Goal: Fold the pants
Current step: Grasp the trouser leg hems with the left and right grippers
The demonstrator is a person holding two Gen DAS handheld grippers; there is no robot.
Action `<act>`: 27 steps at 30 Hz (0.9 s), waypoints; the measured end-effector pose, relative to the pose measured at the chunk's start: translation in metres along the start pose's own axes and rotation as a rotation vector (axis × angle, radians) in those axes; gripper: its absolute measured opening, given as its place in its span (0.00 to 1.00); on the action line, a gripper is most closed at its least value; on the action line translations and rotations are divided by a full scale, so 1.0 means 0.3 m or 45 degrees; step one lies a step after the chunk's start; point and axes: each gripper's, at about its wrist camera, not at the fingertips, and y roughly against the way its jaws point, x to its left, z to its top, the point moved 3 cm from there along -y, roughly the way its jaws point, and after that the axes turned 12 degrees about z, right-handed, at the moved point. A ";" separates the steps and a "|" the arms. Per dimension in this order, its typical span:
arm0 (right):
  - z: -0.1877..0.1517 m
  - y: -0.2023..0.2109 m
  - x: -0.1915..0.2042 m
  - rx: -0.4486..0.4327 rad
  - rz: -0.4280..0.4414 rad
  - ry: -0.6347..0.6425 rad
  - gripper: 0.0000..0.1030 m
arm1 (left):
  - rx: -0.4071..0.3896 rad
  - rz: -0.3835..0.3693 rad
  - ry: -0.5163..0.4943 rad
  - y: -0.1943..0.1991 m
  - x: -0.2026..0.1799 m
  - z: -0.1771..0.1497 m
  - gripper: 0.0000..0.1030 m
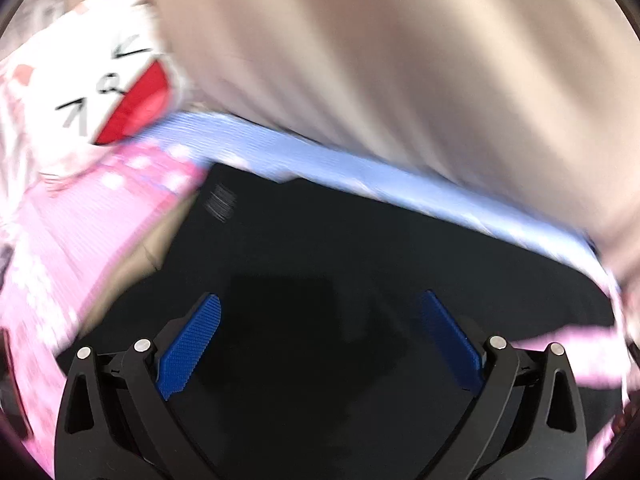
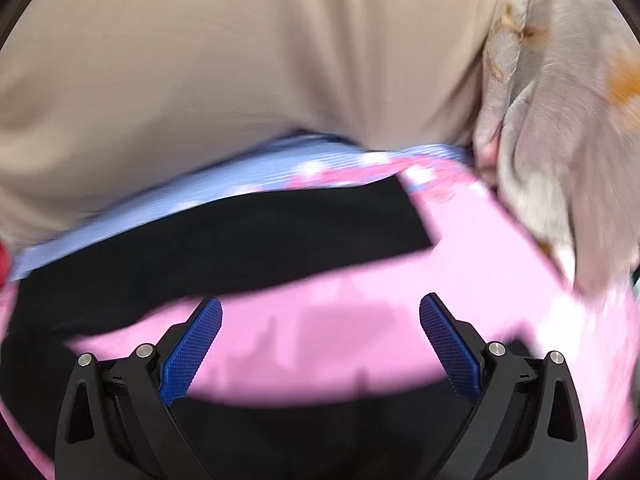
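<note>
Black pants (image 1: 360, 280): spread flat on a pink printed sheet (image 2: 480, 264), lying under both grippers, probably laid out so a fold can start. Left gripper (image 1: 320, 344): spread wide, empty, poised over the dark cloth. Right gripper (image 2: 320, 348): likewise wide and empty, over a pink gap between two black sections. Beige fabric (image 2: 240, 60): large, just beyond the pants past a blue band (image 1: 360, 168), crowding the far edge. Cartoon-face cushion (image 1: 104, 92): left. Frames blurred; details uncertain.
</note>
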 end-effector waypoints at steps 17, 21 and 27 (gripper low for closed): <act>0.274 -0.515 -0.160 0.237 0.090 -0.056 0.95 | 0.412 0.149 0.027 -0.722 0.226 0.317 0.95; 0.291 -0.515 -0.127 0.211 0.106 -0.037 0.73 | 0.403 0.138 -0.016 -0.731 0.208 0.330 0.92; 0.312 -0.499 -0.109 0.219 0.177 -0.102 0.22 | 0.418 0.044 -0.043 -0.684 0.176 0.339 0.46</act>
